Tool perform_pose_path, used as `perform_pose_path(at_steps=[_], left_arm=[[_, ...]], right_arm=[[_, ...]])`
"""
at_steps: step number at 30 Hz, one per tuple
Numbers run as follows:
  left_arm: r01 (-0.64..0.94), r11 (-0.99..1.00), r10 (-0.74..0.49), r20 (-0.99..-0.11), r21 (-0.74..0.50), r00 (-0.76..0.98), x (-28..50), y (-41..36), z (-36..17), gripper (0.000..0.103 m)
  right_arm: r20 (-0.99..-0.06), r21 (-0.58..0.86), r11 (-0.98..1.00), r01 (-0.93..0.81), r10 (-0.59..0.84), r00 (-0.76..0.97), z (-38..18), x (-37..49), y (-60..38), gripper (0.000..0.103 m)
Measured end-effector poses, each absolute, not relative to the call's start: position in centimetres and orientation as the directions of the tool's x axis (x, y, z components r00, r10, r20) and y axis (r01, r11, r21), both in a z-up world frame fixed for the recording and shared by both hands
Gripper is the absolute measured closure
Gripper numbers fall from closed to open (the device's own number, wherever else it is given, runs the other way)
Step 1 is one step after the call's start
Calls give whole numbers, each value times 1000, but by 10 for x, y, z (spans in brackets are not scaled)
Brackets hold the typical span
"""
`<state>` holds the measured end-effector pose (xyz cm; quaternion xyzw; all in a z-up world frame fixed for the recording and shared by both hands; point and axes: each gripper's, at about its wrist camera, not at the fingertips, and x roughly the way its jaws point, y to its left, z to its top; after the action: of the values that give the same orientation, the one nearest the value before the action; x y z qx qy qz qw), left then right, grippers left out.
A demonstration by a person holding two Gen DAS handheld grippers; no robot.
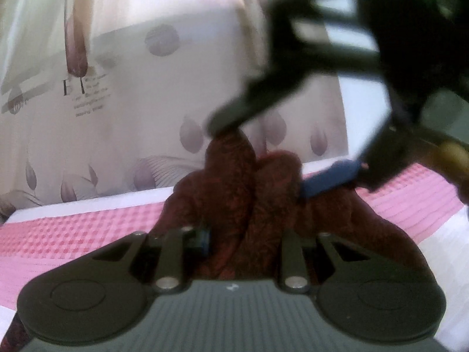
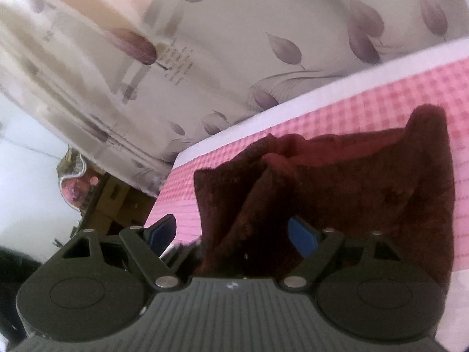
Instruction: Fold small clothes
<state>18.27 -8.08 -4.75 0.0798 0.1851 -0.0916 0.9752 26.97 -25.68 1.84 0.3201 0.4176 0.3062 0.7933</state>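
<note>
My left fingers (image 1: 234, 234) pinch a bunched fold of the dark red garment (image 1: 231, 182), holding it up off the pink checked bedcover (image 1: 73, 234). My right fingers (image 2: 234, 234) stand wide open, blue pads on either side of the cloth without pressing it. The rest of the garment lies crumpled on the bed, below a curtain (image 2: 219, 58) printed with leaves.

We see the dark maroon knitted garment (image 2: 351, 182) lying bunched on the pink checked bedsheet (image 2: 337, 117). Behind the bed hangs the pale leaf-printed curtain (image 2: 222, 58); our right gripper (image 1: 278, 161) reaches in above the cloth
</note>
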Motion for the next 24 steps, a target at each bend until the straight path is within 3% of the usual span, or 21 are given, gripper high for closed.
perform_pose_path(at_steps=[4,5,7,8,9,11,14,18,24], left_arm=[[209,961,-132,-361,183,923,182,-92,-54,78],[205,959,-126,-358,194,925,182,-94,-55,78],[197,960,-116,-355,200,928,183,-95,-57,78],[196,960,-115,-357,199,927,183,-97,-58,78],[201,960,-120,-358,197,926,183,-96,-57,78],[223,958,-146,-364,179,920,180,-95,-53,76],[253,962,-196,-384,101,902,168,-87,-38,68],[330,940,-339,-349,-88,874,131,-61,-6,35],[288,924,-355,-280,-251,892,108,-10,25,30]], right_arm=[[-487,756,612,-232,763,426,18,284,-245,20],[-494,747,619,-243,761,420,19,286,-242,24],[-536,690,667,-281,732,420,23,289,-232,43],[-556,657,691,-300,713,426,24,291,-229,61],[-565,636,706,-310,701,436,24,292,-229,71],[-574,587,736,-337,672,467,24,291,-230,78],[-549,573,737,-358,670,501,21,290,-240,81],[-497,603,717,-349,680,539,20,291,-261,82],[-410,642,686,-341,684,604,20,298,-310,82]])
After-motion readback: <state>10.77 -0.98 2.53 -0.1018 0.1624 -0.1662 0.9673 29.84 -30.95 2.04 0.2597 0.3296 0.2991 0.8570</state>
